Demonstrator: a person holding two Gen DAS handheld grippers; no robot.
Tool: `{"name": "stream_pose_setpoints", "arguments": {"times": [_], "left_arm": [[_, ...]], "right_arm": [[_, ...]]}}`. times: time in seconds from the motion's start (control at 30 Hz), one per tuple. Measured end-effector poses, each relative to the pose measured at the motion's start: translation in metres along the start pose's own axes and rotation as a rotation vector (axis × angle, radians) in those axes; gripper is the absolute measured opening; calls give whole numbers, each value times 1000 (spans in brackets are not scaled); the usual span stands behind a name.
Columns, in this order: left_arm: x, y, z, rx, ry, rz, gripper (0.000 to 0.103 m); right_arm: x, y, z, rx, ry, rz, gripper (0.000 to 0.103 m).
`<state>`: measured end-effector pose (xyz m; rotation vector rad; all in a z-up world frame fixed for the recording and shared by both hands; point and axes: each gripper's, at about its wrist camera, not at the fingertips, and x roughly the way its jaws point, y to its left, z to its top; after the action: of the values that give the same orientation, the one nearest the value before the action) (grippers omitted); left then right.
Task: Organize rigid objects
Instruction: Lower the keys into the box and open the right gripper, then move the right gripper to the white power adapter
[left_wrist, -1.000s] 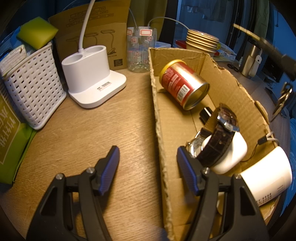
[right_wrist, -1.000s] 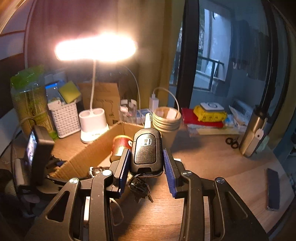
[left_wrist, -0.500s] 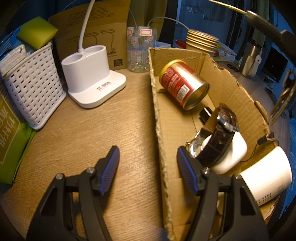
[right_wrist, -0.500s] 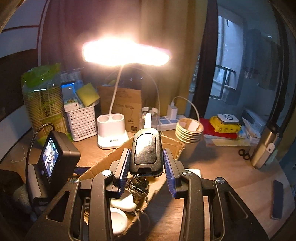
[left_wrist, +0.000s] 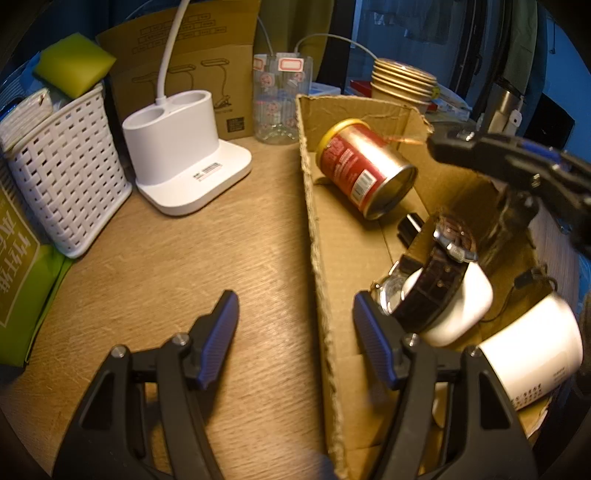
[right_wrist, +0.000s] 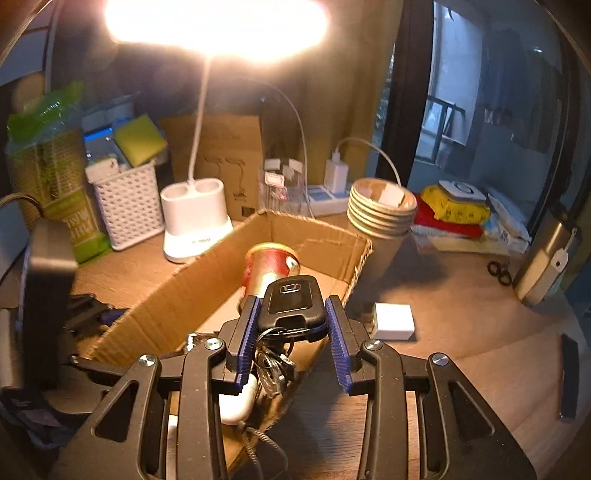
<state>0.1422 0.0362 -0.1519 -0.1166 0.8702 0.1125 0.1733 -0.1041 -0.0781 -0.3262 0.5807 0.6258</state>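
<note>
Car key (right_wrist: 293, 303) sits clamped between the right gripper's (right_wrist: 291, 334) blue pads, above the near end of the cardboard box (right_wrist: 221, 258), its ring of keys (right_wrist: 273, 360) dangling loose below. If released here, the bunch could snag the box rim or strike the wristwatch (left_wrist: 439, 273) underneath. Left gripper (left_wrist: 295, 332) straddles the box wall, jaws apart and holding nothing.
</note>
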Motion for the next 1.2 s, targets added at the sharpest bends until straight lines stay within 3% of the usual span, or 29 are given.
{"name": "stream_pose_setpoints", "arguments": {"times": [0.3,0.43,0.7,1.2], "left_arm": [[0,-1,0,0,0,-6,66],[0,-1,1,-2,1,-6,66],[0,-1,1,-2,1,-7,66],[0,0,1,-2,1,-8,66]], "right_arm": [[8,0,-5,-7,34,0,39],[2,-3,-3,14,20,21,56],[-13,-26,2,88,-25,7,57],[-17,-70,-8,189,-30,-51,57]]}}
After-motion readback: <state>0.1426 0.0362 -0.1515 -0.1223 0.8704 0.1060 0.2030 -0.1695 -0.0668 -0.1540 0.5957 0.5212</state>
